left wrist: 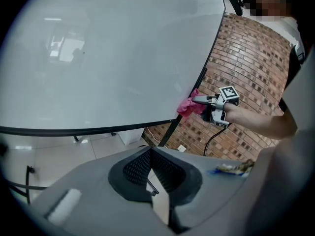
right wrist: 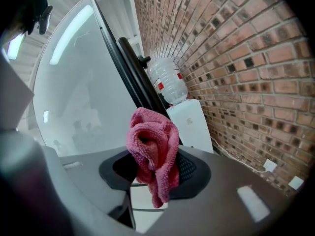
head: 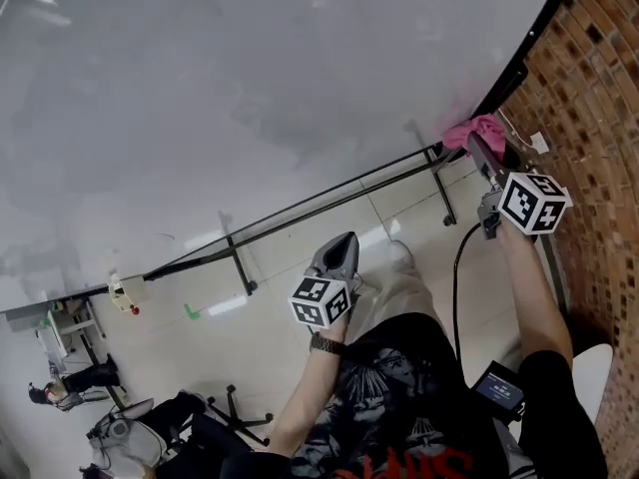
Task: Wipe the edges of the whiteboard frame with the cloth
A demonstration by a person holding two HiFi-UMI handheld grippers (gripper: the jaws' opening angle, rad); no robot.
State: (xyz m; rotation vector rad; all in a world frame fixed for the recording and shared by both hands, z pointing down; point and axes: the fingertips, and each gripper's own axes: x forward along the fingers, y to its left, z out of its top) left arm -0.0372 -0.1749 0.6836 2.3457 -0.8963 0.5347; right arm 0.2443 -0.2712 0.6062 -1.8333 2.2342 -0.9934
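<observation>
Right of my right gripper [head: 477, 146]: red-brown brick wall [head: 599, 88], which runs on ahead of it. Ahead of its jaws, against that wall, a clear water bottle [right wrist: 167, 80] sits on top of a white dispenser [right wrist: 189, 124]. Low on the wall, off to its right, white sockets [right wrist: 297, 182].

Under my left gripper [head: 346, 239]: pale tiled floor [head: 190, 357]. Left of it, a green tape mark [head: 191, 311]. Further left and nearer me, a black chair base [head: 232, 407] and a person in dark clothes [head: 70, 387].

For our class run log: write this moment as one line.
right hand-held gripper: shut on cloth, at frame | left hand-held gripper: shut, empty
</observation>
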